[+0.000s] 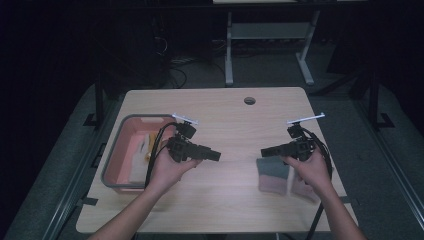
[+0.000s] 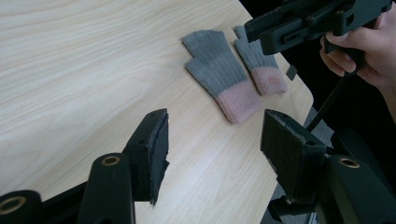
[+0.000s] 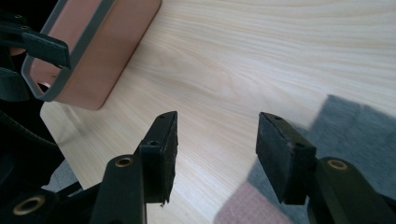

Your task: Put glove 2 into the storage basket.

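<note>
Two grey knit gloves with pink cuffs lie side by side near the table's right front edge: one glove [image 1: 272, 175] [image 2: 219, 74] and its pair [image 2: 259, 65], partly under the person's right hand in the high view. My right gripper [image 1: 265, 151] [image 3: 217, 149] hovers just above them, pointing left, jaws open with nothing between them; a glove [image 3: 345, 126] lies below its right jaw. My left gripper [image 1: 215, 156] [image 2: 215, 149] points right toward the gloves over bare wood, jaws open and empty. The two grippers face each other across a gap.
A pink bin with a grey rim [image 1: 112, 150] [image 3: 112, 51] sits at the table's left, holding pale and yellow items [image 1: 145, 147]. A round cable hole [image 1: 249, 100] is near the far edge. Desk legs stand beyond the wooden table [image 1: 225, 200].
</note>
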